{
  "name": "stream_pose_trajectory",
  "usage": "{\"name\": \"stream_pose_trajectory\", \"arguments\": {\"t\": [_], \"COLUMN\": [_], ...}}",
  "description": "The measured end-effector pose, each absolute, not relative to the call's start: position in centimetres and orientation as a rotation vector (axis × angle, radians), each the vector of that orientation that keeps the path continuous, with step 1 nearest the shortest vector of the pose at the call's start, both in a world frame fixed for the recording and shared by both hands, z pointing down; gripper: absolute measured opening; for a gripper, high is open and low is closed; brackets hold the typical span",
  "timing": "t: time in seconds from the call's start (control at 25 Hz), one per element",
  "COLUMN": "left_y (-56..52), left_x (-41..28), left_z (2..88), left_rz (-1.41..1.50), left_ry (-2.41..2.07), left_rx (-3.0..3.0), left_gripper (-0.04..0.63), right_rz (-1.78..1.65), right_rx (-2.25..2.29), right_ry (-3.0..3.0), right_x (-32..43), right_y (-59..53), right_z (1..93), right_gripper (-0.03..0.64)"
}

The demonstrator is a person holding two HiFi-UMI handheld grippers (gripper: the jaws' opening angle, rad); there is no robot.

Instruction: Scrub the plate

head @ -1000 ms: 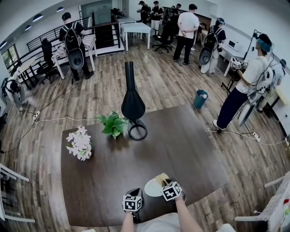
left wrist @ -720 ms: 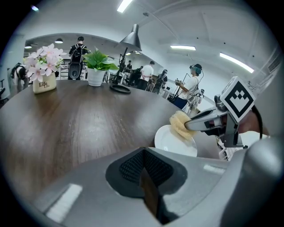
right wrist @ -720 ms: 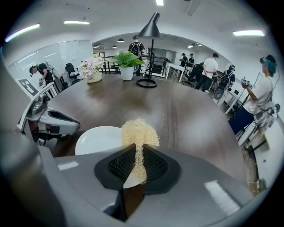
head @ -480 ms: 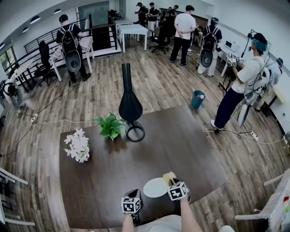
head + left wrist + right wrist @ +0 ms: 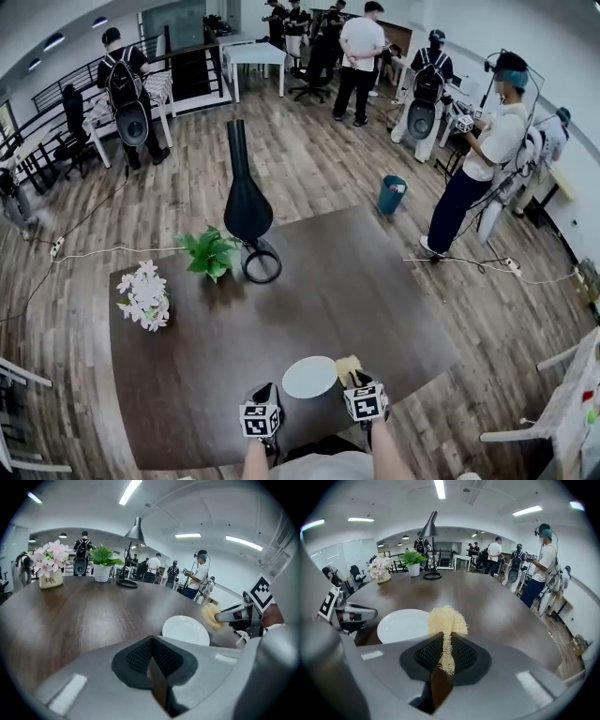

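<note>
A small white plate (image 5: 309,376) (image 5: 186,630) (image 5: 403,625) lies bare on the dark wooden table (image 5: 281,328) near its front edge. My right gripper (image 5: 352,375) (image 5: 443,649) is shut on a pale yellow mesh scrubber (image 5: 348,367) (image 5: 446,623) (image 5: 211,616), held just to the plate's right, apart from it. My left gripper (image 5: 266,396) (image 5: 152,665) hangs shut and holds nothing, just left of and nearer than the plate.
A black lamp (image 5: 247,208), a potted green plant (image 5: 207,251) and a pot of pale flowers (image 5: 142,295) stand on the far left part of the table. Several people stand on the wooden floor beyond; a teal bin (image 5: 391,195) sits past the table's far right corner.
The right gripper with the scrubber has drawn off the plate's right edge and now sits beside it. The head view has shifted, so everything appears a little to the left.
</note>
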State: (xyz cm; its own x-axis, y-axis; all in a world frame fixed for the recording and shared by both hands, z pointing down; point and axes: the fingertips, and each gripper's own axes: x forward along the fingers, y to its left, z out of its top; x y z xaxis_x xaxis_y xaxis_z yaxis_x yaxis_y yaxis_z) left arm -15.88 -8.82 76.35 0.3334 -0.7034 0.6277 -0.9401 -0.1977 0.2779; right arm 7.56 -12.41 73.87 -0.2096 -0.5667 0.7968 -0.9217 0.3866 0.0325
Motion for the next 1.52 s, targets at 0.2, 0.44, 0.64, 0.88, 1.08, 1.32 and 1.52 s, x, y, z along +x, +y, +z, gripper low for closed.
{"name": "stream_pose_trajectory", "arguments": {"t": [0.2, 0.44, 0.64, 0.88, 1.08, 1.32, 1.52], "left_y": [-8.4, -8.2, -8.0, -2.6, -0.5, -1.0, -1.7], "left_x": [-15.9, -13.8, -7.8, -3.8, -4.3, -3.3, -3.8], "left_z": [76.7, 72.8, 66.9, 64.0, 63.9, 63.5, 62.8], "left_rz": [0.472, 0.369, 0.359, 0.449, 0.509, 0.49, 0.515], "left_ry": [-1.474, -1.555, -1.525, -1.499, -1.502, -1.474, -1.39], "left_rx": [1.941, 1.823, 1.885, 2.047, 2.062, 2.088, 2.189], "left_gripper": [0.0, 0.0, 0.001, 0.0, 0.0, 0.0, 0.0], "right_rz": [0.665, 0.786, 0.768, 0.722, 0.737, 0.717, 0.718], "right_rx": [1.288, 1.322, 1.313, 1.294, 1.334, 1.326, 1.419], "right_ry": [-1.957, -2.003, -2.096, -2.195, -2.205, -2.202, -2.166], "right_x": [7.0, 6.8, 5.7, 6.0, 6.6, 6.4, 5.6], "right_y": [-11.3, -10.6, -8.3, -4.4, -2.5, -1.0, -0.6], "right_z": [72.9, 71.9, 69.3, 67.2, 67.0, 66.8, 66.3], "right_gripper": [0.069, 0.069, 0.069, 0.069, 0.069, 0.069, 0.067]}}
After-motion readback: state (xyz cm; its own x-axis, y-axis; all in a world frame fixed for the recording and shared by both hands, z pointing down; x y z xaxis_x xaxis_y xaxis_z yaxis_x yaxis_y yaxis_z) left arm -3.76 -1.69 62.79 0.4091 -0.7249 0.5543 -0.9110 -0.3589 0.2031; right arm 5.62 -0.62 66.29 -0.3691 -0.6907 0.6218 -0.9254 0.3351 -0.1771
